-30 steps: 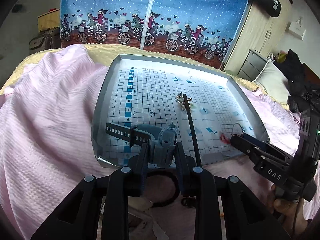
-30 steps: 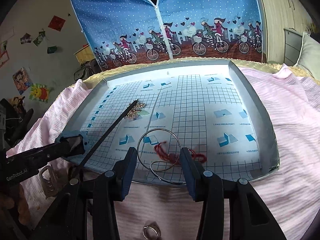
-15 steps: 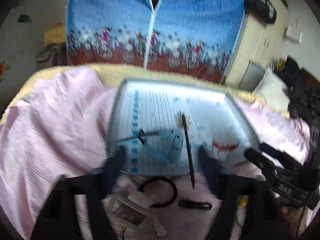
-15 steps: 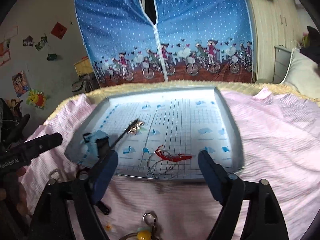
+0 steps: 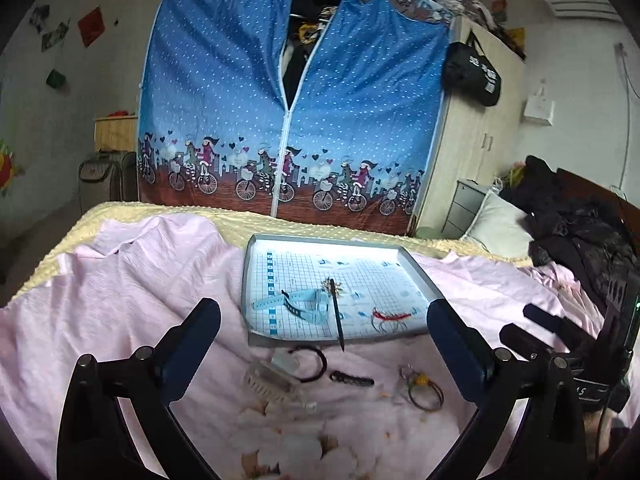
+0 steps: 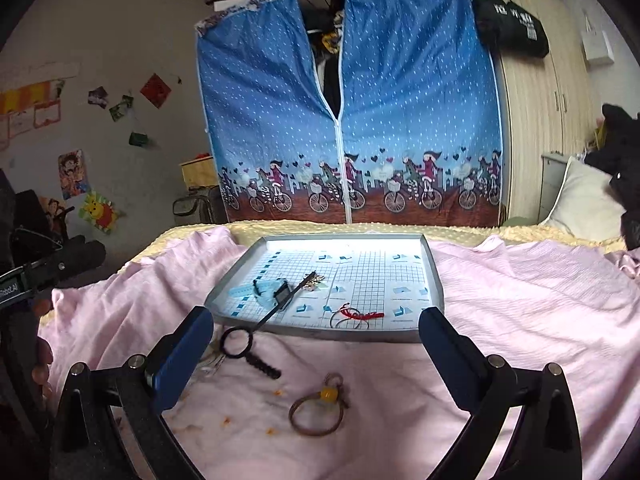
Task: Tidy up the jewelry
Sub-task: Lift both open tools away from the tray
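Observation:
A grey tray with a grid sheet lies on the pink bedspread. In it are a light blue watch, a gold brooch, a silver bangle with red string, and a black hair stick overhanging the near rim. My left gripper is open and empty, back from the tray. My right gripper is also open and empty, short of the near rim.
On the bedspread before the tray lie a black hair tie, a small black clip, a clear comb clip and a brown hair tie with a yellow bead. A blue fabric wardrobe stands behind the bed.
The left gripper let go of the watch, which now lies in the tray. Both grippers opened wide and pulled back and up from the tray; the bangle stays in it.

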The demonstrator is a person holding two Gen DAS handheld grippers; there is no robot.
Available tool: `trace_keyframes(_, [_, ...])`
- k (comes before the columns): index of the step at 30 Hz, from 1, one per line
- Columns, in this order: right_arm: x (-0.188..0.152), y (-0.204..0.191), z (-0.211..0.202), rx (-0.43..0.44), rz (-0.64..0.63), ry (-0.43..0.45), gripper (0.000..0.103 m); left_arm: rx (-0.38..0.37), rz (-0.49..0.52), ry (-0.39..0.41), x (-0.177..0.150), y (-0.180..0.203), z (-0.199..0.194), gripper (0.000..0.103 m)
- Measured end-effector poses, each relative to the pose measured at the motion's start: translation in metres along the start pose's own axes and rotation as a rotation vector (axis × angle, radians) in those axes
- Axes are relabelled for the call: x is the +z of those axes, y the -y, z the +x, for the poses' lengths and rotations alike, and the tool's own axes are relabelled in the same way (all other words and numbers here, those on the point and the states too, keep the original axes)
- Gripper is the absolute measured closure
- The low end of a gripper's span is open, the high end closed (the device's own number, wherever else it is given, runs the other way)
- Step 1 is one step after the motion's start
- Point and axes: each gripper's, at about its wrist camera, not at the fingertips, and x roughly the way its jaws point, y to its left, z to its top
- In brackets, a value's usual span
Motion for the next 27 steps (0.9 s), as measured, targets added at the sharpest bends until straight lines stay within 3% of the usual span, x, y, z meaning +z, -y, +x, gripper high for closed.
trace_keyframes(3, [-0.011, -0.014, -0.027, -0.018, -0.048, 0.02, 0.0, 0.018, 0.021, -0.086, -0.013, 0.009, -0.011, 0.002])
trace_keyframes(6, [-0.021, -0.024, -0.046, -0.019, -0.073, 0.021, 0.0, 0.087, 0.022, -0.094, -0.028, 0.014, -0.028, 0.002])
trace_keyframes(11, [-0.034, -0.031, -0.063, -0.009, -0.07, 0.003, 0.0, 0.118, -0.017, -0.124, -0.052, 0.022, -0.047, 0.002])
trace_keyframes(20, [-0.052, -0.027, -0.074, -0.019, 0.007, -0.088, 0.0, 0.169, -0.13, -0.283, -0.087, 0.012, -0.055, 0.002])
trace_keyframes(27, [-0.06, -0.003, -0.046, -0.007, 0.13, -0.253, 0.0, 0.179, -0.143, -0.386, -0.088, 0.004, -0.038, 0.002])
